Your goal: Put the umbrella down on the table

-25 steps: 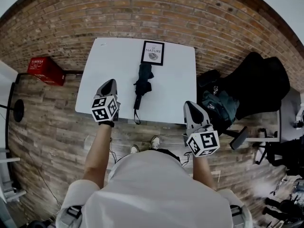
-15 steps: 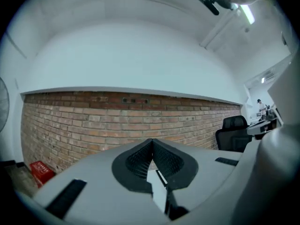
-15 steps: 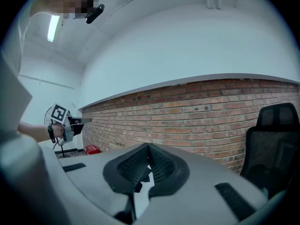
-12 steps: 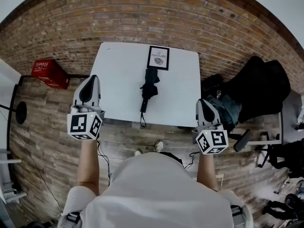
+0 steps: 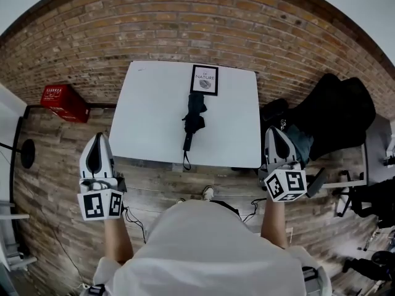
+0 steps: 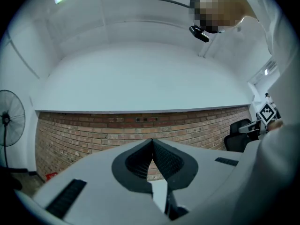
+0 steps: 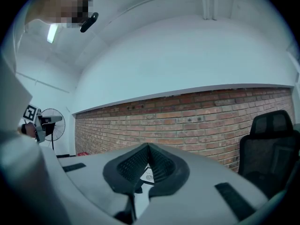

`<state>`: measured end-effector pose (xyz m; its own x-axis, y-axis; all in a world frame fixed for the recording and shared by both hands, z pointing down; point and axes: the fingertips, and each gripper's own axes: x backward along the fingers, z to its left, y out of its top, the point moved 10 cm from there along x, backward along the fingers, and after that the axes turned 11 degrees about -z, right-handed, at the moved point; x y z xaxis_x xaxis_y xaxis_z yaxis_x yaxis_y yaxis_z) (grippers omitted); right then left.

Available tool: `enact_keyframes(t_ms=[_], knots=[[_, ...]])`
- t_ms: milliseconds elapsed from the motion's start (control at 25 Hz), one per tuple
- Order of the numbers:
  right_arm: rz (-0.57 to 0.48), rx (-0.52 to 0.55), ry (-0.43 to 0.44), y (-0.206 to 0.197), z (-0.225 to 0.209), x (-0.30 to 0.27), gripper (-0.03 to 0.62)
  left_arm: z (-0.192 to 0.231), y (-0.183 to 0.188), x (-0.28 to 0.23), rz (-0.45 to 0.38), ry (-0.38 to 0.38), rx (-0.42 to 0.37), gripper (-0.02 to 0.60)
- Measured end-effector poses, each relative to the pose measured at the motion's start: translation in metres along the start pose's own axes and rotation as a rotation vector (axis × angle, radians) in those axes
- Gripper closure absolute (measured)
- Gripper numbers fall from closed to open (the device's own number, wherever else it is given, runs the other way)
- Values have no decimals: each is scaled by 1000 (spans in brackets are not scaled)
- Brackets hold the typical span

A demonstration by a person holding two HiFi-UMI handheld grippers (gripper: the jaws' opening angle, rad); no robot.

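A folded black umbrella (image 5: 193, 119) lies along the middle of the white table (image 5: 148, 116), its handle and strap toward the near edge. My left gripper (image 5: 95, 145) is raised off the table's near left corner, over the floor, shut with nothing in it (image 6: 151, 142). My right gripper (image 5: 276, 134) is off the table's near right corner, also shut and empty (image 7: 147, 146). Neither gripper touches the umbrella. Both gripper views look level at the brick wall.
A framed card reading "Nature" (image 5: 203, 80) stands at the table's far edge, just past the umbrella. A red crate (image 5: 63, 102) sits on the floor to the left. A black chair with bags (image 5: 327, 113) stands right of the table. A fan (image 6: 9, 118) is at the left.
My left gripper has drawn back from the table's near left part, rising out over the floor to the left. The right gripper rose a little and drifted right. The umbrella lies still.
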<state>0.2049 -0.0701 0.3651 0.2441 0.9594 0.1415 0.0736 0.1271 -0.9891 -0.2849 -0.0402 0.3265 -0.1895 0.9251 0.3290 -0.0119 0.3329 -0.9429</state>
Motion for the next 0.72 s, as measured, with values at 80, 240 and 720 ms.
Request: enact_keyframes(t_ms=[80, 240, 720], knots=[[-21, -1, -28, 5, -3, 5, 574, 0, -1, 16, 3, 55, 30, 558], [-65, -18, -90, 10, -8, 13, 574, -7, -10, 23, 33, 78, 77, 558], [-5, -31, -65, -2, 11, 31, 574, -18, -9, 12, 16, 20, 101, 557]])
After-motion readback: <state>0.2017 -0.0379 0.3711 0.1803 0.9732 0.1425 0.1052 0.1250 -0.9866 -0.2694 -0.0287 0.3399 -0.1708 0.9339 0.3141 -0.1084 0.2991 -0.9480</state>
